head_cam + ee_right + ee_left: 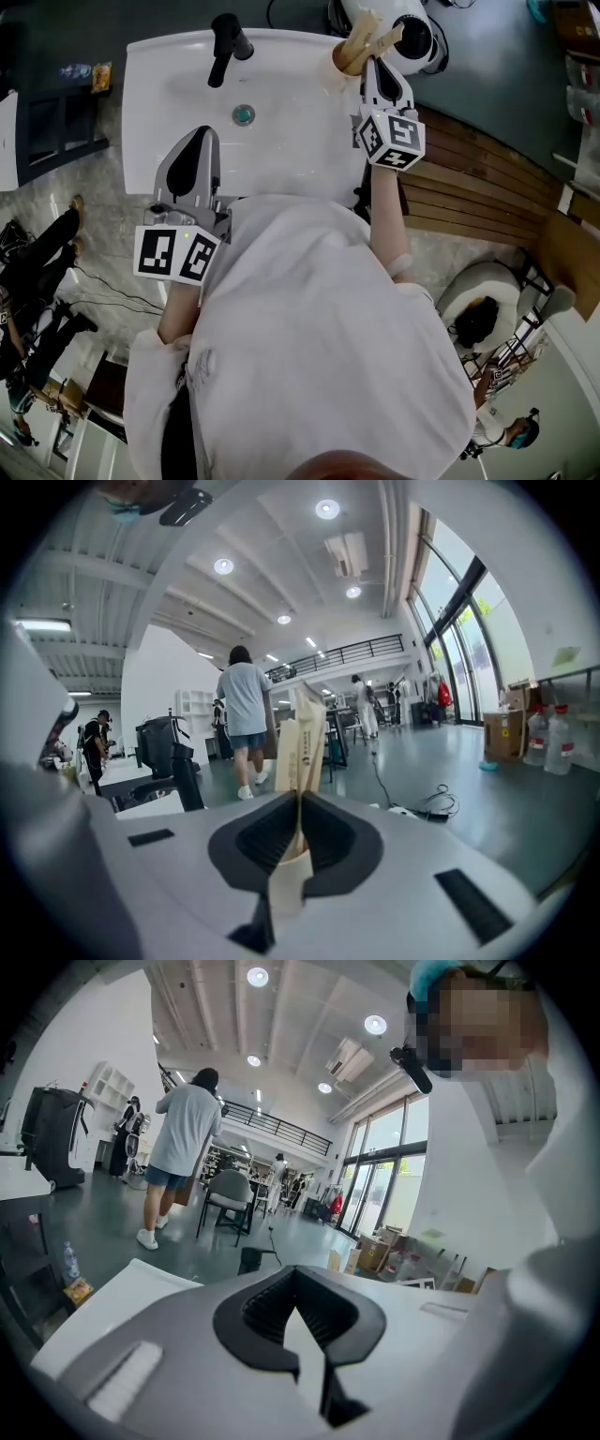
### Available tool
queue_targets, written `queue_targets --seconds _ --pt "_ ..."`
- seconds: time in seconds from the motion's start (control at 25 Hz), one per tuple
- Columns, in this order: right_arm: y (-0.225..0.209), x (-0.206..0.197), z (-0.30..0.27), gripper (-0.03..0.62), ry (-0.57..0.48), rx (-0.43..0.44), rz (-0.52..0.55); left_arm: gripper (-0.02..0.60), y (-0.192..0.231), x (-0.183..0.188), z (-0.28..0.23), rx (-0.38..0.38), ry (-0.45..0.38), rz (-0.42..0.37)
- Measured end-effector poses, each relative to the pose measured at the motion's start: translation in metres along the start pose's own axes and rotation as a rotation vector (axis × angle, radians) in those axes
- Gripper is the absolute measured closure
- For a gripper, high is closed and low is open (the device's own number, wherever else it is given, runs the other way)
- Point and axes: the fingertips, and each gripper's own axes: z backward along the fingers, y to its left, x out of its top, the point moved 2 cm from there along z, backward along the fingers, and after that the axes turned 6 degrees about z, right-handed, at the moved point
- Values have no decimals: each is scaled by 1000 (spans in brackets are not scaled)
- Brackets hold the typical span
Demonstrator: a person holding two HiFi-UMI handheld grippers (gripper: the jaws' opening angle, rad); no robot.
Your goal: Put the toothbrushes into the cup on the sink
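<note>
Right gripper [376,67] is clamping a beige toothbrush [300,731] between nearly closed jaws and is holding it at the rim of the cup [346,60], which is standing on the back right corner of the white sink [281,159] with another toothbrush [362,31] inside. Left gripper [201,141] is hovering over the sink's front edge, with its jaws together and empty.

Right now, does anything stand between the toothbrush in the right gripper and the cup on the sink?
Nothing visible does. The right gripper, shut on the toothbrush, is right beside the cup at the sink's back corner. In the cup another toothbrush seems to stand.
</note>
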Motion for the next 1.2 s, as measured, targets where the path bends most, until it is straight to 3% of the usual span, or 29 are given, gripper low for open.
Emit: queue_targets --seconds 0.32,0.36,0.44,0.6,0.92,1.2 --pt "1 1 2 576 12 26 -46 584 0 1 1 -1 -3 -1" --pt "1 1 2 562 17 29 -56 584 -1 2 2 -3 -3 -1" --pt "3 1 3 472 34 47 -60 584 -2 3 2 -8 -6 -3" --pt "11 0 8 459 51 81 -54 584 -5 0 6 -21 -9 -8" --pt "2 0 19 450 64 39 -76 584 -14 1 0 -63 -3 -22" --pt "-5 15 49 451 7 -11 -92 584 -31 -3 -12 -145 4 -66"
